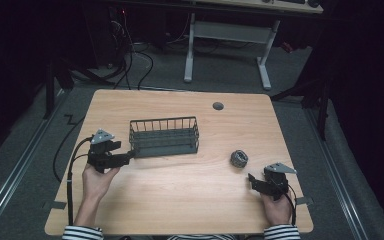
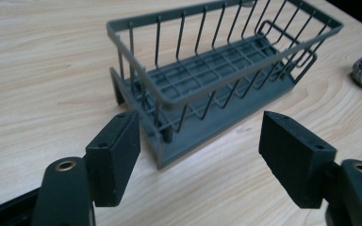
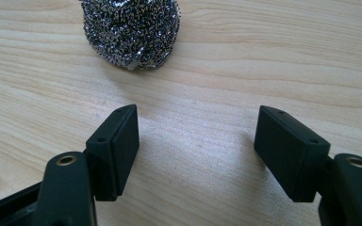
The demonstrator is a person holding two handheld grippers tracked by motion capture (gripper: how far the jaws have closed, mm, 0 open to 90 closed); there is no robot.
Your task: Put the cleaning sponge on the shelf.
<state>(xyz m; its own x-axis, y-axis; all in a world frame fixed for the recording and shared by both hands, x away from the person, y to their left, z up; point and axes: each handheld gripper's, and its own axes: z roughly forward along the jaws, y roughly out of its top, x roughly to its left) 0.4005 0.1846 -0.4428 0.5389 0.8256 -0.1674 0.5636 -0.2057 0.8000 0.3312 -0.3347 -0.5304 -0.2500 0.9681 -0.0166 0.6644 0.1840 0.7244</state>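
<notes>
Steel wool, a scourer [image 1: 239, 158], lies toward the table's [image 1: 180, 200] right edge, just ahead and left of your right gripper [image 1: 254, 181], apart from it. In the right gripper view the scourer [image 3: 131, 32] sits beyond the jaws, which stand wide with only bare wood between them. The grey wire basket [image 1: 164, 136] at the tabletop's middle is empty. Your left gripper [image 1: 126, 158] points at its near left corner, jaws wide apart, holding nothing, the basket [image 2: 217, 75] just ahead.
</notes>
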